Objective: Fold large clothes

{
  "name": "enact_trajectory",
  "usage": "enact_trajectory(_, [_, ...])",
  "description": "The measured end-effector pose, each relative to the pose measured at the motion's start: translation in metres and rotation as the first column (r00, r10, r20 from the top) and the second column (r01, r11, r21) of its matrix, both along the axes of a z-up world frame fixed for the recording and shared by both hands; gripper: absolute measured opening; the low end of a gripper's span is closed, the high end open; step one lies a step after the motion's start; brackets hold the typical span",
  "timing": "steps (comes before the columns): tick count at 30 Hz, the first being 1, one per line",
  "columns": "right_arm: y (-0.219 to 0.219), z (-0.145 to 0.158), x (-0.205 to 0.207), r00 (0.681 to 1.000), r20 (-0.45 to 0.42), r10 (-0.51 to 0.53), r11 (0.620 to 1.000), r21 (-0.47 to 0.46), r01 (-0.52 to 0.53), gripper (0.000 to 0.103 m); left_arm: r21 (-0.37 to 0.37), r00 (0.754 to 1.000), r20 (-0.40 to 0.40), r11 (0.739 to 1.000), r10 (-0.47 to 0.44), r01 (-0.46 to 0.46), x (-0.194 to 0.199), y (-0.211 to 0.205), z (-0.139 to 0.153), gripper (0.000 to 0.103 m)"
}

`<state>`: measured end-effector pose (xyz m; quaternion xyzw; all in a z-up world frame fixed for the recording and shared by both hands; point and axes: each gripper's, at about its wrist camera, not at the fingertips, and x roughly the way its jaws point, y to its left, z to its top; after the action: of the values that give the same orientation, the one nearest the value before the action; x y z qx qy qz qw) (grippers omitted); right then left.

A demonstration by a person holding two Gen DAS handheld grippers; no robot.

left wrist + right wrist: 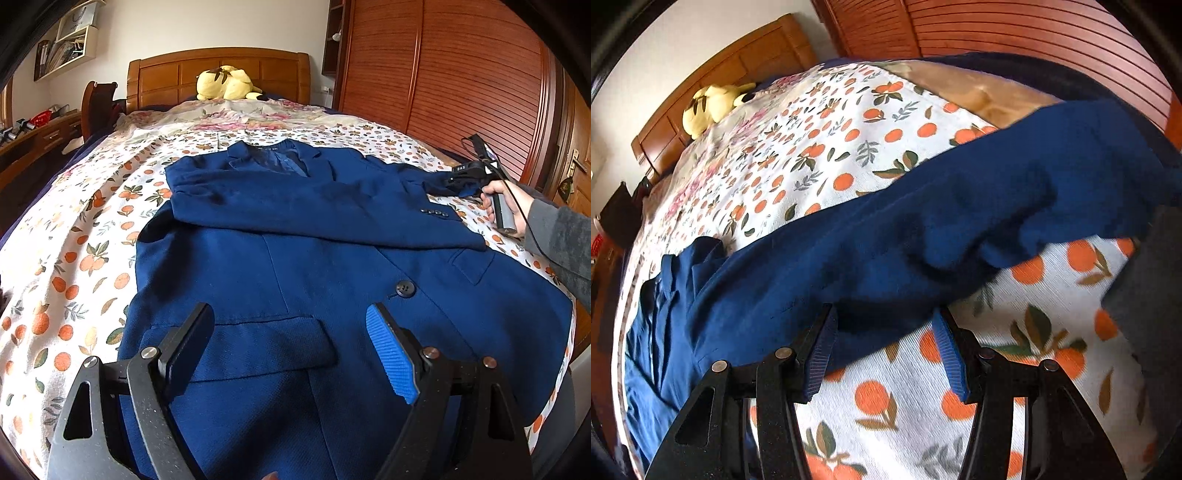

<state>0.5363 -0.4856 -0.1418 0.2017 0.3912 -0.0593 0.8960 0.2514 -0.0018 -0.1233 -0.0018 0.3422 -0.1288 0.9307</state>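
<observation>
The navy woven suit jacket (314, 240) lies front-up on the bed's orange-print cotton sheet (74, 266), one sleeve crossed over its chest. The left hand-held gripper (291, 332) hovers wide above the hem; the right hand-held gripper (882, 332), also wide, straddles the other sleeve's edge. A shallow pinch could let the thick cloth slip, skewing the fold. Beyond: yellow plush toy (225, 83), wooden headboard (166, 74), slatted wardrobe (461, 74)

right gripper (884, 350): spread apart | over blue jacket (871, 251) sleeve | orange-print sheet (820, 155)
</observation>
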Motion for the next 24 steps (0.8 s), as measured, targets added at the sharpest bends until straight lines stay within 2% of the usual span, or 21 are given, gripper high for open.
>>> enact_trajectory(1, [0.003, 0.000, 0.005, 1.000, -0.015, 0.005, 0.999, -0.039, -0.006, 0.015, 0.000, 1.000, -0.005, 1.000, 0.000, 0.000, 0.001, 0.000, -0.001, 0.085])
enact_trajectory(4, [0.011, 0.008, 0.009, 1.000, -0.006, 0.023, 0.997, -0.077, -0.024, 0.005, -0.004, 1.000, -0.013, 1.000, 0.001, -0.001, 0.002, 0.001, -0.002, 0.085])
enact_trajectory(8, [0.034, 0.035, 0.002, 0.995, 0.062, 0.081, 0.984, -0.161, -0.070, 0.004, 0.002, 1.000, -0.015, 1.000, 0.001, -0.001, 0.002, -0.001, -0.002, 0.085])
enact_trajectory(12, [0.073, 0.066, -0.015, 0.966, 0.141, 0.215, 0.960, -0.211, -0.183, 0.003, 0.009, 1.000, -0.005, 1.000, 0.004, -0.004, 0.001, -0.002, -0.001, 0.085])
enact_trajectory(14, [0.102, 0.078, -0.026, 0.938, 0.165, 0.305, 0.937, -0.231, -0.264, 0.003, 0.013, 1.000, -0.003, 1.000, 0.004, -0.004, 0.001, -0.002, -0.001, 0.085])
enact_trajectory(19, [0.179, 0.100, -0.061, 0.828, 0.209, 0.521, 0.844, -0.267, -0.464, 0.003, 0.020, 1.000, -0.002, 1.000, 0.007, -0.007, 0.001, -0.003, -0.001, 0.085])
enact_trajectory(22, [0.214, 0.102, -0.080, 0.761, 0.200, 0.617, 0.779, -0.291, -0.555, 0.003, 0.020, 1.000, -0.003, 1.000, 0.008, -0.008, 0.001, -0.004, -0.001, 0.085])
enact_trajectory(24, [0.235, 0.095, -0.088, 0.731, 0.155, 0.664, 0.733, -0.328, -0.596, 0.003, 0.017, 1.000, -0.003, 1.000, 0.008, -0.008, 0.002, -0.004, -0.001, 0.085])
